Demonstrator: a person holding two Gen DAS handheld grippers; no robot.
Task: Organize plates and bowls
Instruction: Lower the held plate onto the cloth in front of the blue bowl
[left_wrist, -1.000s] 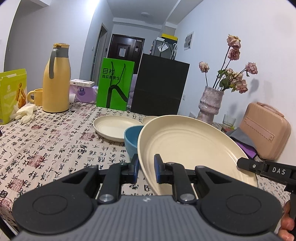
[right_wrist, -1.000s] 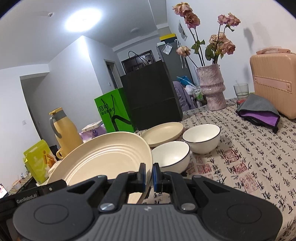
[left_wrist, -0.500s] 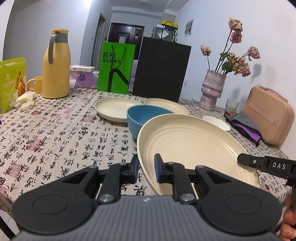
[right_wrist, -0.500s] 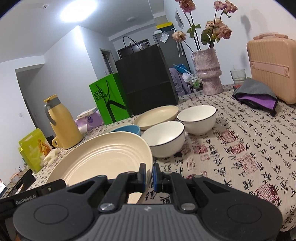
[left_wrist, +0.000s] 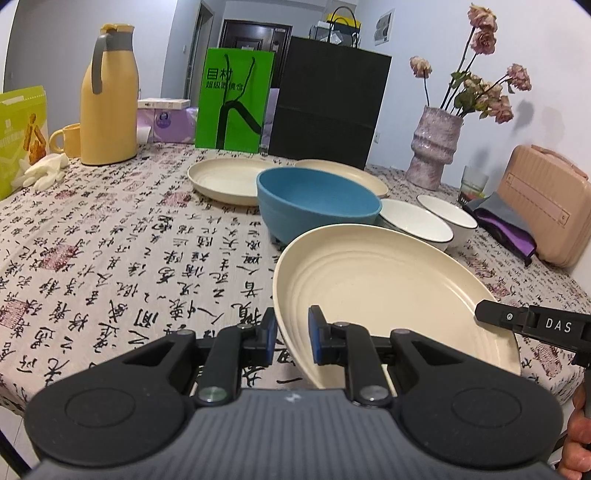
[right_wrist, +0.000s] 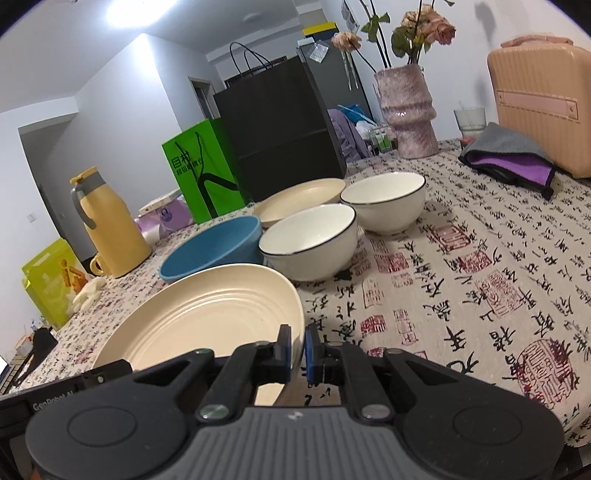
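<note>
Both tongs, left tongs and right tongs, are clamping opposite rims of the cream plate; I'm lowering it toward the bench, just before the blue bowl.

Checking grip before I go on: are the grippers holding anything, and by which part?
Both hold the large cream plate by its rim: left gripper on the near-left edge, right gripper on the opposite edge.

Home dining table (vase, thermos)
</note>
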